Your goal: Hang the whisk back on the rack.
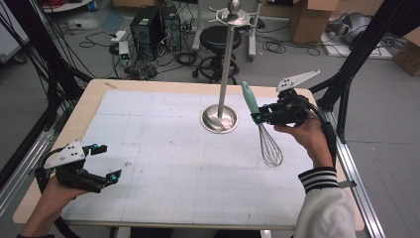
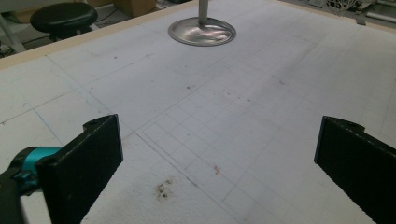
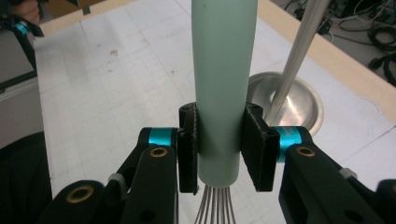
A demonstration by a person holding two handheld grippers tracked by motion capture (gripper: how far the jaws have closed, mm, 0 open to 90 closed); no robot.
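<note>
Whisk with a pale green handle and wire loops [image 1: 261, 130] hangs mid-right, clamped in the right gripper [image 1: 257, 117] jaws. Left gripper [image 1: 105, 163], lower left, gapes empty. Next (I guess): hook it on the shiny metal stand [image 1: 225, 74].

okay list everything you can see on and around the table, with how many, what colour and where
whisk: one, pale green handle with silver wires, held off the table at its right side, handle up, wires down
stand: one, silver, round base and tall pole with hooks on top, on the far middle of the table
table: one, wood edge with a white gridded sheet over the top
stool: one, black, on the floor behind the table
computer towers: two, black, on the floor at the back left
cardboard boxes: at least two, brown, back right
right gripper: black with teal, shut on the whisk handle
left gripper: black with teal, open, near left
</note>
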